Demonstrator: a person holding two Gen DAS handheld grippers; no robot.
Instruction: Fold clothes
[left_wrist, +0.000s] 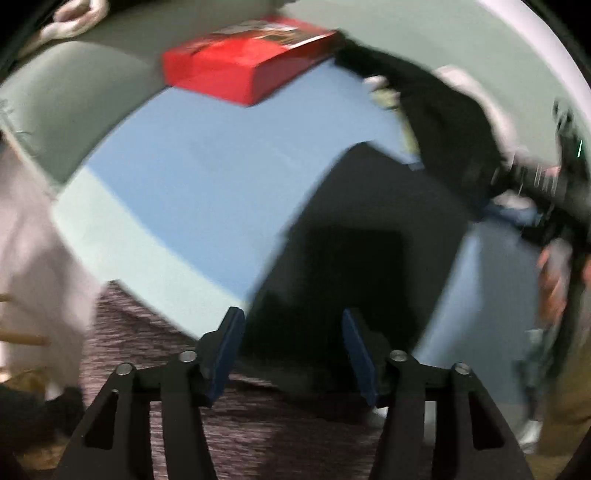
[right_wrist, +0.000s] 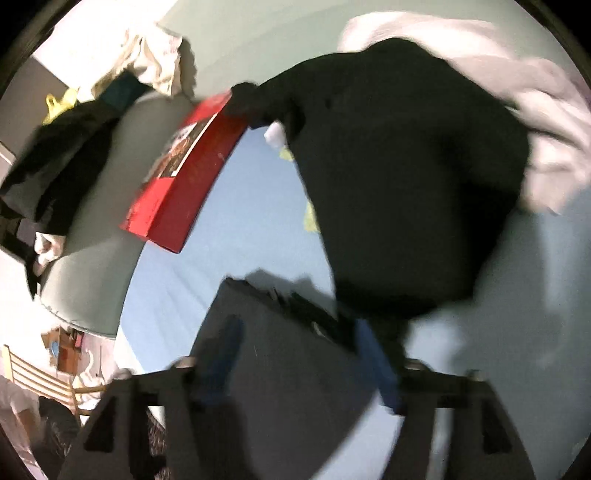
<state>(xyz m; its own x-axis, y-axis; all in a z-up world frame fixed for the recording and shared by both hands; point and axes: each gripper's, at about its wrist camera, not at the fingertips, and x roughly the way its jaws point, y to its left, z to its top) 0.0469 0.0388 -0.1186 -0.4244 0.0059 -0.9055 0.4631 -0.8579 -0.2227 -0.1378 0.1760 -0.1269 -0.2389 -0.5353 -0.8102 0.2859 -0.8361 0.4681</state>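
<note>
A dark folded garment (left_wrist: 343, 236) lies flat on the blue bed sheet (left_wrist: 207, 173). My left gripper (left_wrist: 291, 332) is open, its blue pads over the garment's near edge, holding nothing. In the right wrist view the same folded garment (right_wrist: 273, 354) lies under my right gripper (right_wrist: 299, 343), which is open with blurred blue pads. A heap of black clothing (right_wrist: 406, 177) with white cloth (right_wrist: 546, 122) behind it sits just beyond. The right gripper shows in the left wrist view (left_wrist: 546, 184) near that black heap (left_wrist: 436, 110).
A red box (left_wrist: 243, 59) lies at the far edge of the sheet; it also shows in the right wrist view (right_wrist: 184, 173). Grey-green cushions (left_wrist: 74, 103) border the bed. Dark clothes (right_wrist: 55, 162) hang at left. A patterned rug (left_wrist: 258, 424) and wooden chair (right_wrist: 40, 373) are below.
</note>
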